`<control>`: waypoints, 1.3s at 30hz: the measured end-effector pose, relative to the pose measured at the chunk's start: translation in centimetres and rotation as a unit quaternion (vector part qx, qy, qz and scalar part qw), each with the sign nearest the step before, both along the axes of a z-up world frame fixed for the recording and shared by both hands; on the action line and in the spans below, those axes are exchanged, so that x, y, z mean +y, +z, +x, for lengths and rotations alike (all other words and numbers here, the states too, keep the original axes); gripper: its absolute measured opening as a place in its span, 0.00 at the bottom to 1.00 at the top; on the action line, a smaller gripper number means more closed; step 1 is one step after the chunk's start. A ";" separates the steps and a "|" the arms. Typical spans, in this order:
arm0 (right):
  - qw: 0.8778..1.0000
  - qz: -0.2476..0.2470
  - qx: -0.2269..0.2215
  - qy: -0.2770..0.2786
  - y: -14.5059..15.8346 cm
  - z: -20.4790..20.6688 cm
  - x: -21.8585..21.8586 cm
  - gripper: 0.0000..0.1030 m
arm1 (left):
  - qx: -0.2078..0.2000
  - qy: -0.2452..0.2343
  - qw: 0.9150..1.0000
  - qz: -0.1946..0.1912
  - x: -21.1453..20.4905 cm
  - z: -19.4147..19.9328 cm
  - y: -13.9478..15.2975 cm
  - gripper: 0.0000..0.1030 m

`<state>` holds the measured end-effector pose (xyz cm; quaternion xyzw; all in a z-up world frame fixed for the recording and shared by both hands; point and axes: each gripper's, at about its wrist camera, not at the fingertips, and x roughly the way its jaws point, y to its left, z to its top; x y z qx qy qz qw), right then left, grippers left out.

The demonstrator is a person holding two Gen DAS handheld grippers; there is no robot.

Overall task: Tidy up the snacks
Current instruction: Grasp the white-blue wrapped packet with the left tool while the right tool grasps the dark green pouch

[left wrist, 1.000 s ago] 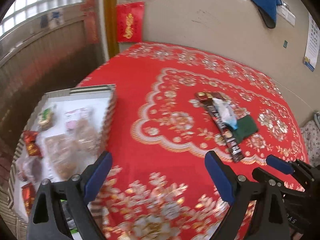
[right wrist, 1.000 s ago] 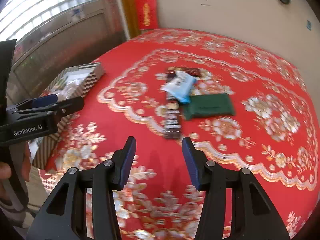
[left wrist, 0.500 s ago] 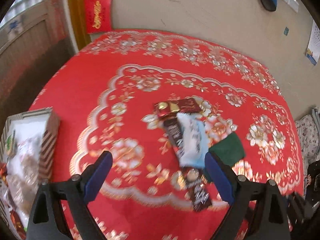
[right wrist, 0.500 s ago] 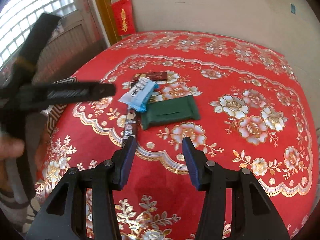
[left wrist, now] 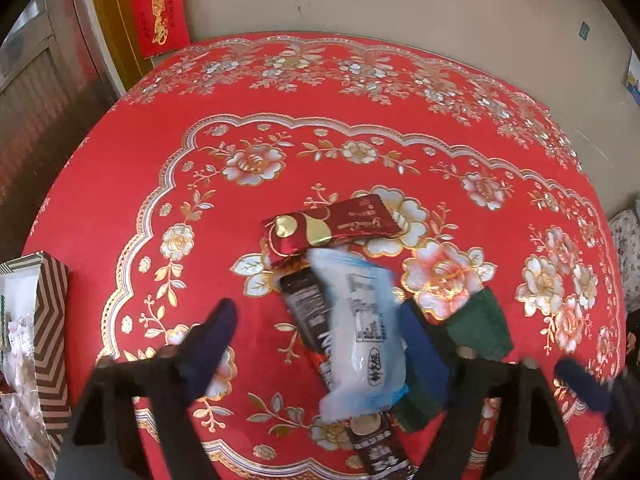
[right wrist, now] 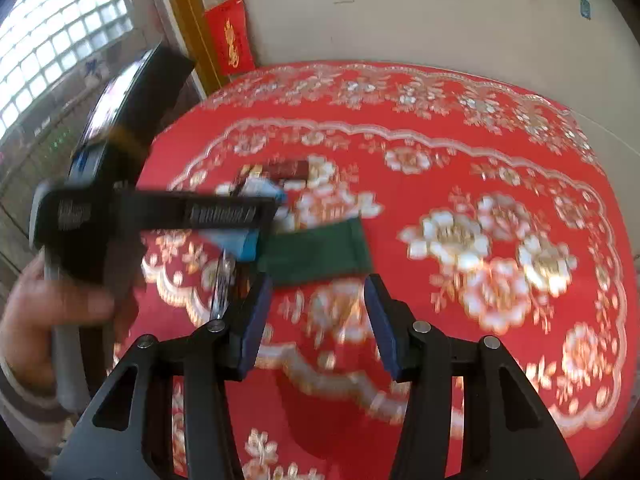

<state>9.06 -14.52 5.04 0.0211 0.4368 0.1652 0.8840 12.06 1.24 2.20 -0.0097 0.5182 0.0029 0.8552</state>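
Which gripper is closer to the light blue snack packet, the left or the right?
Left. The left gripper straddles the light blue snack packet, jaws closing around it. The right gripper hangs back over bare red tablecloth.

At the lower left of the left wrist view, the frame edge is cutting off the striped box (left wrist: 50, 320), its contents too blurred to name. The dark brown bar (left wrist: 308, 312) is lying partly hidden under the pale blue packet (left wrist: 360, 332). The whole right wrist view is smearing, leaving the snack pile (right wrist: 276, 196) unreadable.
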 end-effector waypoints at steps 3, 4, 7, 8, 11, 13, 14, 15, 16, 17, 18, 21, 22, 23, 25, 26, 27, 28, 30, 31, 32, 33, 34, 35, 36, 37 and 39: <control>1.000 -0.016 -0.008 -0.001 0.4 2.3 0.1 0.47 | 0.010 -0.003 1.000 -0.010 0.6 0.1 -0.3 0.60; 1.000 -0.029 -0.011 0.001 0.5 2.9 0.3 0.47 | 0.011 -0.004 1.000 -0.014 0.8 0.1 -0.3 0.55; 0.997 -0.072 -0.018 0.014 0.3 5.4 1.1 0.46 | 0.005 0.000 1.000 -0.021 1.4 -0.5 0.1 0.44; 0.996 -0.080 -0.014 0.022 0.0 6.3 1.6 0.46 | 0.003 0.000 1.000 -0.025 1.6 -0.7 0.2 0.42; 0.993 -0.113 -0.002 0.040 -1.2 8.2 3.0 0.46 | 0.004 -0.002 0.999 -0.038 2.2 -1.5 0.6 0.37; 0.989 -0.141 -0.001 0.049 -1.8 8.7 3.8 0.46 | 0.007 -0.006 0.999 -0.045 2.6 -2.0 0.7 0.37; 0.986 -0.157 0.001 0.053 -2.2 8.8 4.1 0.46 | 0.008 -0.008 0.999 -0.050 2.7 -2.2 0.7 0.37; 0.984 -0.171 0.005 0.056 -2.4 8.7 4.3 0.46 | 0.009 -0.010 0.999 -0.053 2.7 -2.4 0.7 0.37; 0.981 -0.186 0.011 0.061 -2.8 8.3 4.3 0.46 | 0.010 -0.012 0.998 -0.056 2.7 -2.6 0.7 0.37; 0.979 -0.195 0.013 0.067 -3.0 7.8 4.3 0.46 | 0.011 -0.015 0.998 -0.059 2.7 -2.7 0.6 0.37; 0.977 -0.199 0.017 0.071 -3.1 7.4 4.1 0.46 | 0.013 -0.017 0.998 -0.062 2.6 -2.9 0.6 0.37; 0.977 -0.196 0.035 0.081 -3.0 5.3 3.1 0.46 | 0.012 -0.024 0.997 -0.067 2.4 -3.3 0.6 0.37; 0.978 -0.186 0.049 0.086 -2.9 4.5 2.7 0.47 | 0.012 -0.025 0.997 -0.072 2.5 -3.6 0.6 0.37; 0.978 -0.175 0.060 0.092 -2.8 3.6 2.3 0.47 | 0.012 -0.025 0.997 -0.075 2.6 -3.7 0.7 0.37; 0.982 -0.146 0.057 0.102 -2.1 2.1 1.8 0.47 | 0.007 -0.022 0.997 -0.076 2.7 -4.1 0.9 0.37; 0.985 -0.125 0.053 0.104 -1.7 1.6 1.4 0.47 | 0.005 -0.020 0.997 -0.078 2.8 -4.2 1.0 0.37; 0.987 -0.109 0.053 0.106 -1.6 1.4 1.3 0.49 | 0.005 -0.019 0.997 -0.080 3.0 -4.3 1.1 0.37; 0.988 -0.087 0.056 0.115 -1.5 1.2 1.2 0.52 | 0.005 -0.019 0.996 -0.082 3.1 -4.4 1.2 0.37; 0.989 -0.068 0.054 0.120 -1.6 1.0 1.7 0.58 | 0.001 -0.018 0.997 -0.081 3.4 -4.8 1.4 0.37; 0.988 -0.073 0.050 0.125 -1.7 0.9 2.3 0.58 | 0.000 -0.017 0.997 -0.080 3.5 -4.9 1.5 0.37; 0.986 -0.084 0.045 0.135 -1.9 0.7 3.0 0.58 | 0.000 -0.017 0.997 -0.079 3.6 -5.0 1.5 0.37; 0.985 -0.094 0.042 0.142 -2.1 0.6 3.7 0.58 | 0.002 -0.016 0.997 -0.082 3.7 -5.0 1.5 0.37; 0.982 -0.105 0.041 0.151 -2.3 0.5 4.5 0.58 | 0.004 -0.014 0.996 -0.084 3.8 -4.9 1.4 0.37; 0.980 -0.110 0.042 0.160 -2.5 0.5 5.0 0.58 | 0.006 -0.014 0.996 -0.085 3.8 -4.9 1.2 0.37; 0.978 -0.114 0.043 0.170 -2.7 0.3 5.5 0.58 | 0.010 -0.016 0.996 -0.085 3.7 -4.9 1.0 0.37; 0.976 -0.117 0.045 0.177 -2.8 0.2 5.7 0.58 | 0.014 -0.018 0.996 -0.088 3.7 -4.9 0.8 0.38; 0.973 -0.136 0.046 0.182 -3.3 0.2 6.2 0.58 | 0.021 -0.020 0.995 -0.093 3.6 -5.0 0.4 0.38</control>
